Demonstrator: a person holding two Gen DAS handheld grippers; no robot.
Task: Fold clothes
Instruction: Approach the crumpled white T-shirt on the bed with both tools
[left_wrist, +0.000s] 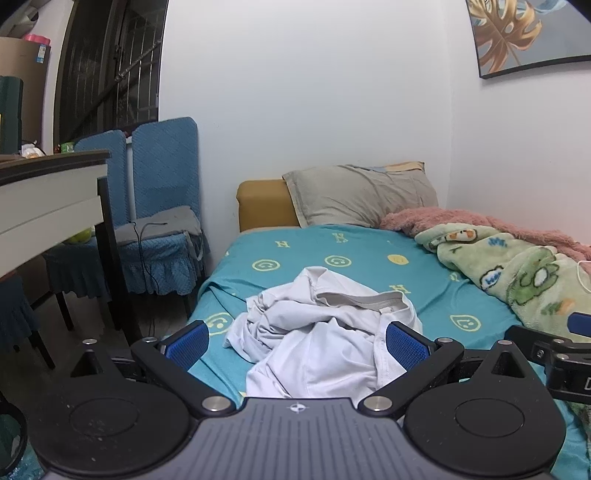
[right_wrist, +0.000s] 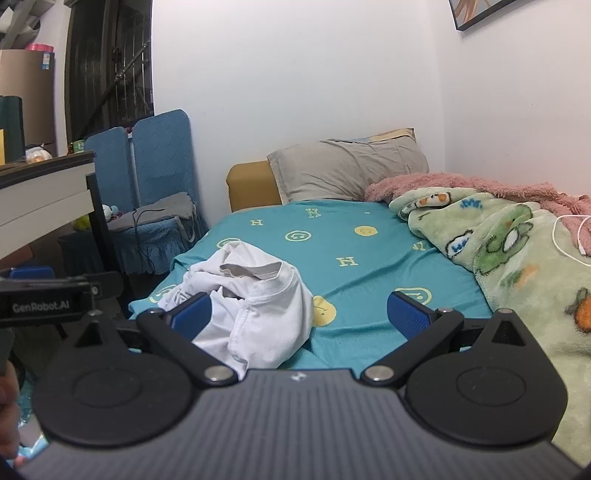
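A crumpled white T-shirt (left_wrist: 317, 332) lies heaped at the lower centre of the frame on the teal bedsheet (left_wrist: 369, 251). Both the left gripper (left_wrist: 297, 341) and right gripper (right_wrist: 299, 315) are spread wide, holding nothing. The shirt looks light and limp, likely best pinched at its grey-lined collar (left_wrist: 354, 298) or hem.

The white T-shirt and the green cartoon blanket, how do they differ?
The white T-shirt is plain, thin fabric; the green cartoon blanket is printed, fluffy fleece. The T-shirt is a small heap on the bed's near left; the blanket stretches along the right, by the wall. Both lie crumpled, unfolded.
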